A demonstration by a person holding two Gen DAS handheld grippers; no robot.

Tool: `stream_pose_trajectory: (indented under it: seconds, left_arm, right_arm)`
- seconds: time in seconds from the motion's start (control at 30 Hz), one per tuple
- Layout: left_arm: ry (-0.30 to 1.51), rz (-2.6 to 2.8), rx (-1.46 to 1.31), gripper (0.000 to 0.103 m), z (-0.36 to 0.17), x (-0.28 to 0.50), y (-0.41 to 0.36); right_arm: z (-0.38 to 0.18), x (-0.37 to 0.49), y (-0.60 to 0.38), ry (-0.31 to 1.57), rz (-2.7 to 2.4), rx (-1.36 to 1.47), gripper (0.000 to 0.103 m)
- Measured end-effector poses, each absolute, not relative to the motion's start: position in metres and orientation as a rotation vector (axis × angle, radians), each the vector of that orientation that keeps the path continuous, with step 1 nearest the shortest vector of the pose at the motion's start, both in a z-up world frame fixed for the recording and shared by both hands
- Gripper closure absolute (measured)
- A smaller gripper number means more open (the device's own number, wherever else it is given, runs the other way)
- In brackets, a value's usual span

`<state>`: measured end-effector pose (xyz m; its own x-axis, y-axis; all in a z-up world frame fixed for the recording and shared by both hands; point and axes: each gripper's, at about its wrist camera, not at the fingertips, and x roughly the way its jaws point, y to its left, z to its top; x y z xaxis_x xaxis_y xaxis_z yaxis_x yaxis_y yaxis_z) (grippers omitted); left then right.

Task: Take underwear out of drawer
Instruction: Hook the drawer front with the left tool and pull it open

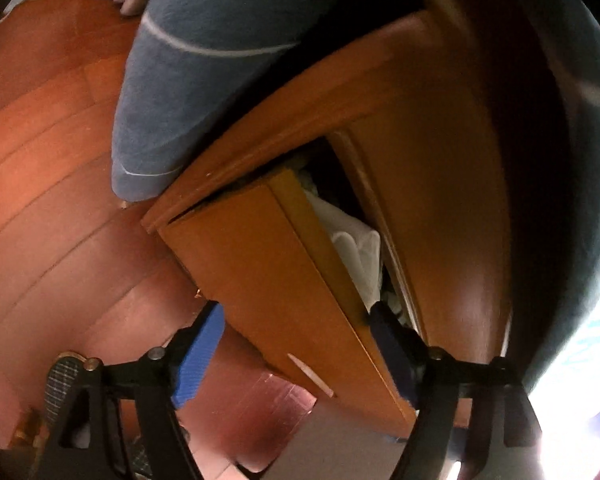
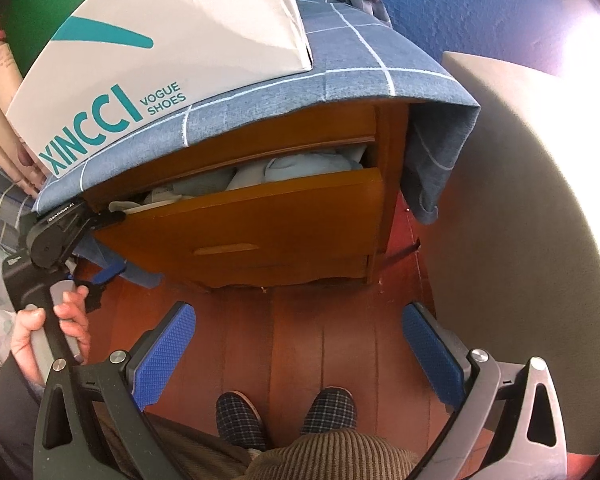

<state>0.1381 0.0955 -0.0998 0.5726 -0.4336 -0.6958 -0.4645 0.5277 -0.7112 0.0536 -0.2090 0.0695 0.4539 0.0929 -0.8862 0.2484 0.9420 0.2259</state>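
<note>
The wooden drawer [image 2: 260,220] of a bedside cabinet stands partly pulled out. Pale blue and white folded underwear [image 2: 300,168] fills it, and in the left wrist view it shows as white cloth [image 1: 352,240] in the gap. My left gripper [image 1: 296,308] is open and straddles the drawer front [image 1: 260,260]: one finger is inside the gap, the other outside, clear of the wood. In the right wrist view the left gripper [image 2: 114,242] sits at the drawer's left corner, held by a hand [image 2: 68,320]. My right gripper [image 2: 300,320] hangs open over the floor in front of the cabinet, holding nothing.
A blue checked cloth [image 2: 360,64] covers the cabinet top and hangs down its side, with a white shoe box [image 2: 160,52] on it. A pale rounded surface [image 2: 520,200] stands close on the right. The person's checked slippers [image 2: 240,416] stand on the wooden floor [image 2: 300,352].
</note>
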Motion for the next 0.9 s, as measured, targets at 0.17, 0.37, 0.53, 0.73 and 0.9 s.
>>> stream_pose_trajectory:
  seconds: [0.17, 0.37, 0.53, 0.73, 0.9]
  left_arm:
    - [1.005, 0.062, -1.078, 0.018, -0.104, 0.144, 0.097]
    - [1.019, 0.121, -1.117, 0.012, -0.118, 0.152, 0.099]
    - [1.038, 0.137, -1.093, 0.003, -0.13, 0.158, 0.096]
    - [1.069, 0.14, -0.999, 0.0, -0.119, 0.16, 0.096]
    - [1.139, 0.133, -0.874, 0.0, -0.108, 0.16, 0.094]
  right_arm:
    - [0.069, 0.055, -0.207, 1.101, -0.095, 0.351, 0.001]
    - [0.07, 0.054, -0.208, 1.095, -0.094, 0.36, 0.001]
    - [0.069, 0.055, -0.207, 1.096, -0.093, 0.366, 0.001]
    - [0.07, 0.056, -0.206, 1.101, -0.091, 0.365, 0.001]
    - [0.07, 0.057, -0.204, 1.103, -0.094, 0.36, 0.001]
